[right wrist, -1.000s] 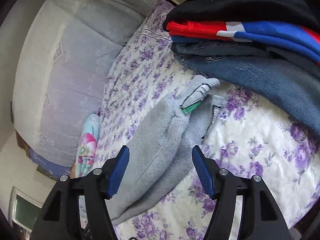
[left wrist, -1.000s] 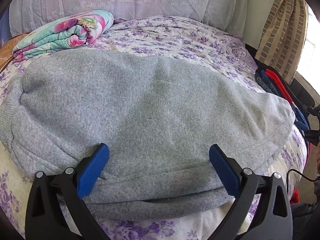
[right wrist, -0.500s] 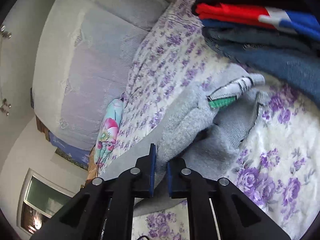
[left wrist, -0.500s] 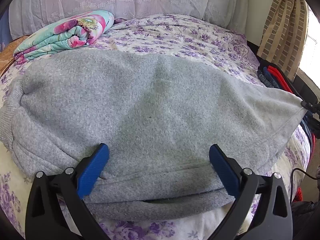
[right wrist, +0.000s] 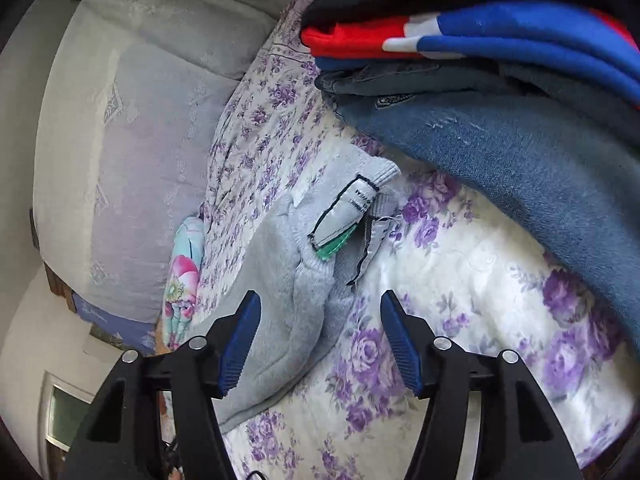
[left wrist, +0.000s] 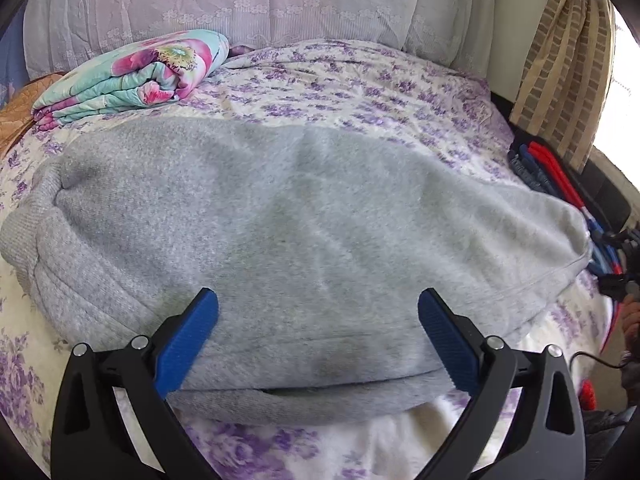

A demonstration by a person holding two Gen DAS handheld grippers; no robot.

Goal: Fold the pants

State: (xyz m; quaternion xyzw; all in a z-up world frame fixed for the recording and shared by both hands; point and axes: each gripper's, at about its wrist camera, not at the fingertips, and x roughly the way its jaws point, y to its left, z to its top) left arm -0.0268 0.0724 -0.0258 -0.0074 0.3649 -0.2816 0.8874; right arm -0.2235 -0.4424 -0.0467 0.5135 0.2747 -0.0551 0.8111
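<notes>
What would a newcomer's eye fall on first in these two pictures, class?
Probably the grey pants, spread wide across the floral bedsheet in front of the open left gripper. Next, the stack of folded clothes at the bed's edge, beyond the opening right gripper.

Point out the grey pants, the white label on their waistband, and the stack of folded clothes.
grey pants (left wrist: 304, 232): left wrist view, middle of the spread fabric.
white label (right wrist: 346, 214): right wrist view, centre of the tag.
stack of folded clothes (right wrist: 500, 128): right wrist view, blue denim layer.
</notes>
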